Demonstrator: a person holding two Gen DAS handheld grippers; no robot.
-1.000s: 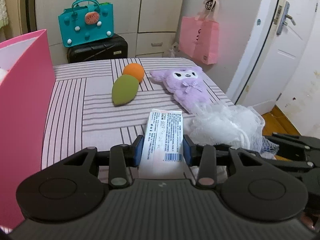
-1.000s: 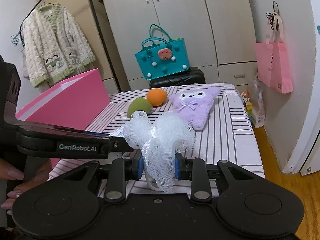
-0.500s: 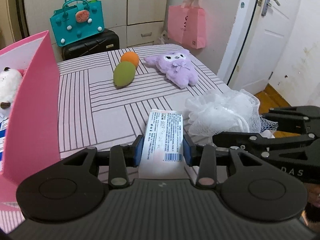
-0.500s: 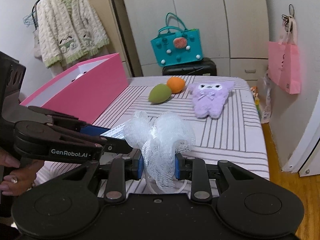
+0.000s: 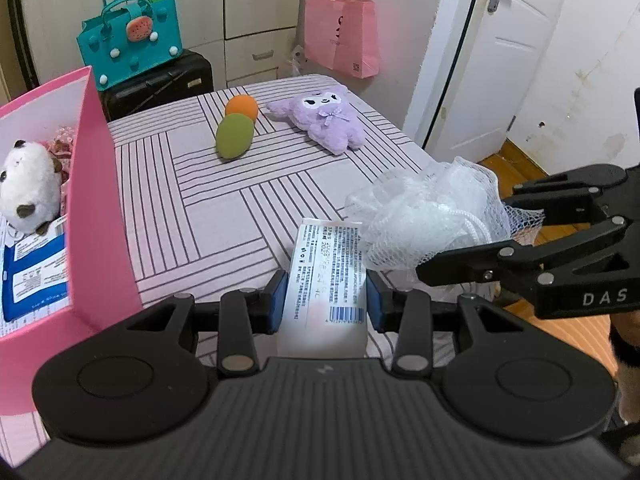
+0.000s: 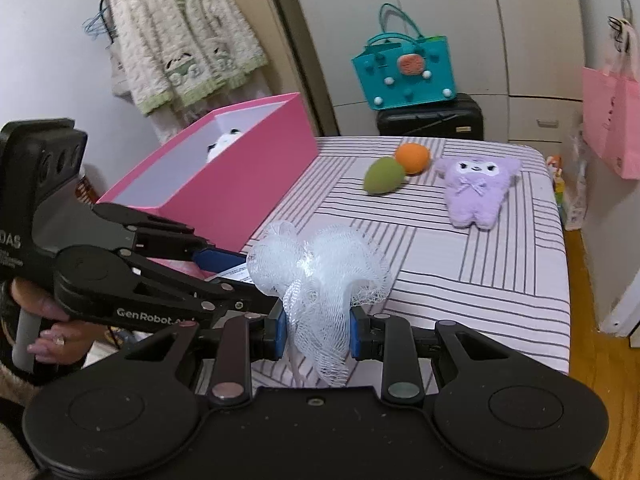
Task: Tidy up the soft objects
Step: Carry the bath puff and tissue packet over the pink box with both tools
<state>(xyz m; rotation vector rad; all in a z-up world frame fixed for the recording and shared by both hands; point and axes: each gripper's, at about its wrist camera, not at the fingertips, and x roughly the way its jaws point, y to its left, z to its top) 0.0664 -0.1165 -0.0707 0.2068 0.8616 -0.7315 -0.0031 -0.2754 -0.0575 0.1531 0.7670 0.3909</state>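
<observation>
a teal tote bag [image 6: 403, 69] with a watermelon patch and white pompoms stands on a black suitcase [image 6: 431, 117] against pale wardrobe doors [image 6: 440, 8]. a pink paper bag [image 5: 341, 38] hangs on the wall beside a white door [image 5: 505, 52] with a metal handle. a cream and green knitted cardigan [image 6: 182, 36] hangs from a hanger at the left of the right wrist view. wooden floor [image 6: 600, 380] shows past the striped cloth's edge.

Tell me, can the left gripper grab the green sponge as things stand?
Probably not yet: the left gripper is shut on a white packet. The striped cloth up to the green sponge looks clear otherwise.
</observation>
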